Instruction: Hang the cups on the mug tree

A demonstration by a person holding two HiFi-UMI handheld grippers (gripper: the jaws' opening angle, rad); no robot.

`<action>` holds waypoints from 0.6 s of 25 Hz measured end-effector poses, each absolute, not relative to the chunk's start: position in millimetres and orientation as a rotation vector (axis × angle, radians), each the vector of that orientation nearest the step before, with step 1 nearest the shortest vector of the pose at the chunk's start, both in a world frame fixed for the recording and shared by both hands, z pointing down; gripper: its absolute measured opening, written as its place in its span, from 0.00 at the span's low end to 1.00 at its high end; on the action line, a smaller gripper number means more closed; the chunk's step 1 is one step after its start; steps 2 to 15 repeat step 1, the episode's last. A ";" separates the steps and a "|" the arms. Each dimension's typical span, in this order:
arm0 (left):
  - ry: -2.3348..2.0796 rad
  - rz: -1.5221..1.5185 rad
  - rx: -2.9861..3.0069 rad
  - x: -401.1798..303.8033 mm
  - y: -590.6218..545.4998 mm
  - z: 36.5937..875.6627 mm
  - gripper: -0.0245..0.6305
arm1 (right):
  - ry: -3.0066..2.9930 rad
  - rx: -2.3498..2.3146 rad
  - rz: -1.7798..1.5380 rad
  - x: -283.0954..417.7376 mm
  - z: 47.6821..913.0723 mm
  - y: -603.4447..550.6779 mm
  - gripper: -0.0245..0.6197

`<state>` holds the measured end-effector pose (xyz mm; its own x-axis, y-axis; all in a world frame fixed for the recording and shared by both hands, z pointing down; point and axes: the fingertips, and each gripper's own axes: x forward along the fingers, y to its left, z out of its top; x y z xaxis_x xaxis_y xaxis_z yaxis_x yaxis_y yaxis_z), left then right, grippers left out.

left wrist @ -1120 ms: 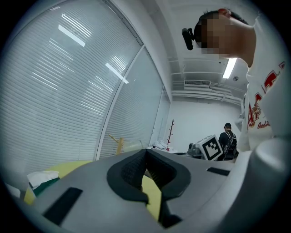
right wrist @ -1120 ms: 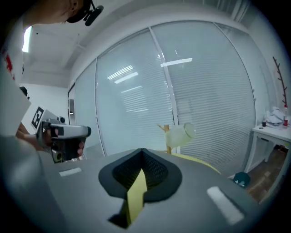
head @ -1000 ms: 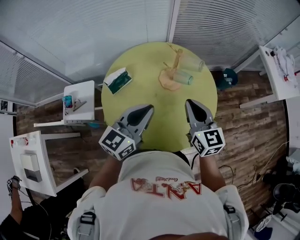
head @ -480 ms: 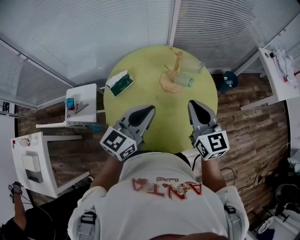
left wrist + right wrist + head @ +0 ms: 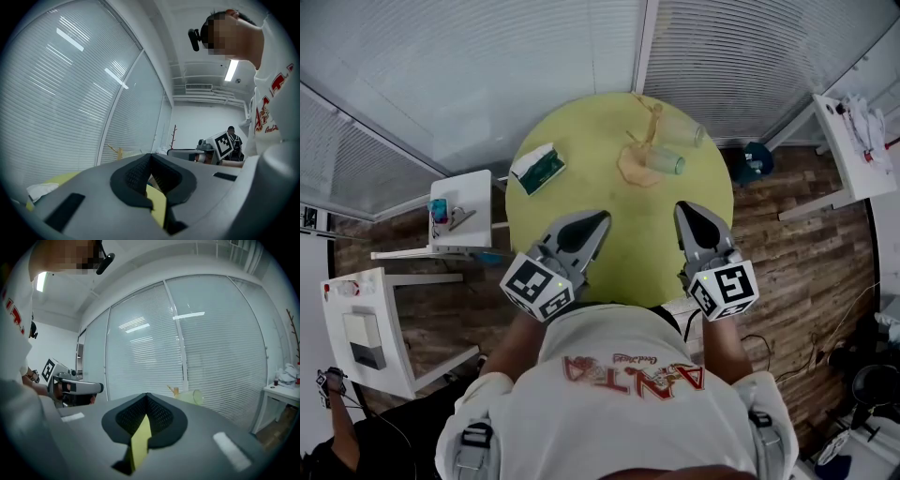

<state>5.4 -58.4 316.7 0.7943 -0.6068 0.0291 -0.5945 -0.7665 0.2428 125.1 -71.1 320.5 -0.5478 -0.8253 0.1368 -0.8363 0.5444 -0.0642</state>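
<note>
Hanging cups (image 5: 667, 161): on mug tree (image 5: 653, 117), one o'clock on table (image 5: 581, 178)
Left gripper (image 5: 598, 218): closed, empty, seven o'clock
Right gripper (image 5: 684, 207): closed, empty, five o'clock

The person holds both grippers out in front of the chest, over the near edge of the counter (image 5: 581, 122), roughly level. The left gripper (image 5: 598, 218) angles in toward the counter's middle, with its jaws closed tip to tip and nothing between them. The right gripper (image 5: 682, 208) points almost straight across the counter, its jaws likewise together and empty. The left forearm (image 5: 512, 345) and right forearm (image 5: 721, 343) reach forward from the torso.
</note>
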 end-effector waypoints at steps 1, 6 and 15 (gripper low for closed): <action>-0.934 -0.070 2.743 5.1 -58.5 315.9 0.05 | -2.680 1.444 0.185 124.6 320.4 -71.1 0.04; -0.934 -0.070 2.743 5.1 -58.5 315.9 0.05 | -2.680 1.444 0.185 124.6 320.4 -71.1 0.04; -0.934 -0.070 2.743 5.1 -58.5 315.9 0.05 | -2.680 1.444 0.185 124.6 320.4 -71.1 0.04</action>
